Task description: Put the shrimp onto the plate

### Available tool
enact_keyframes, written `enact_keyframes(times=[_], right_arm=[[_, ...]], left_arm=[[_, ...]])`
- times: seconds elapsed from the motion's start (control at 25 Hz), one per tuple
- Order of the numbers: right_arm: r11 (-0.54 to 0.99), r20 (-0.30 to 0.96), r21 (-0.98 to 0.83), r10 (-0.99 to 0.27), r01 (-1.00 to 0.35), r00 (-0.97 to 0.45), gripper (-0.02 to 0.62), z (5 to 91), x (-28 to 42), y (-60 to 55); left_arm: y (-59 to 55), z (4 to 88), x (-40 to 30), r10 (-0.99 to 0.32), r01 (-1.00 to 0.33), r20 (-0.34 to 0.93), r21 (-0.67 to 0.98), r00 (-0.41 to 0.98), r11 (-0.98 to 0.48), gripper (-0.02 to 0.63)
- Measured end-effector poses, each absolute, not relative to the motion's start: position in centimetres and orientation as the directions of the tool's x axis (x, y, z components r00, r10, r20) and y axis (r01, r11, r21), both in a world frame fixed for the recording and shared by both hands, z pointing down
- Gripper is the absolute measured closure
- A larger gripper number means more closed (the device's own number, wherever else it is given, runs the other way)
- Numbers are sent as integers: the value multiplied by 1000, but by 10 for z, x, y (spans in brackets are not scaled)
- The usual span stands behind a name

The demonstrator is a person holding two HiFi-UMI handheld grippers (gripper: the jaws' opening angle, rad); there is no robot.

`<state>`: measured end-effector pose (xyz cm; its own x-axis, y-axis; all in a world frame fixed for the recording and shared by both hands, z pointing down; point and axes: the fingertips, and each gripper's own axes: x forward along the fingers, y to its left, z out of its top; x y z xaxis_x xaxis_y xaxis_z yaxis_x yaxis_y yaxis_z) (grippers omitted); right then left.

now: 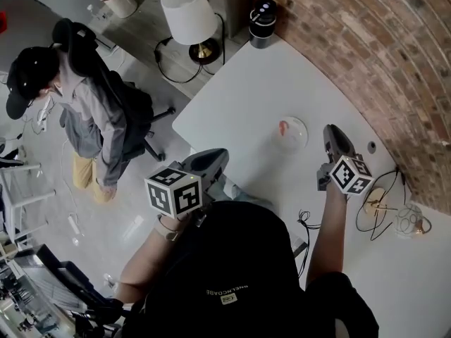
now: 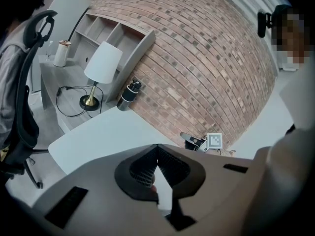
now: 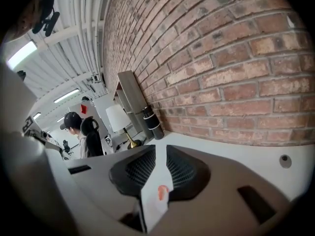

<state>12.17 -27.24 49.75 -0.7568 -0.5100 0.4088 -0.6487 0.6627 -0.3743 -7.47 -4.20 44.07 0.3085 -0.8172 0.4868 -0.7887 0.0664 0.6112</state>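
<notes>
A small pink shrimp lies on a clear round plate in the middle of the white table. My right gripper hovers just right of the plate, apart from it. In the right gripper view its jaws stand a narrow gap apart with nothing held, and the shrimp shows through the gap on the table beyond. My left gripper hangs over the table's near left edge, well short of the plate. Its tips meet, with nothing between them.
A black cylinder bottle stands at the table's far corner by the brick wall. A white-shaded lamp sits on the floor beyond. A person in a cap stands at left beside an office chair. Cables and round objects lie at the right.
</notes>
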Motion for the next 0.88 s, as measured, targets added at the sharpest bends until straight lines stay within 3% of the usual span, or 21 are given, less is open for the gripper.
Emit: enact_keyframes(times=[0.24,0.88], right_arm=[[637,327,-365,-595,-679,-734,541,463,155,-256],[467,260,-392,-771,-793,-582,542,412,218,-196]], left_arm=[[-52,436,-58,-796,-801,474,598,376,-22,603],[-102,427,-23,-644,-728,451,639,617,-250,603]])
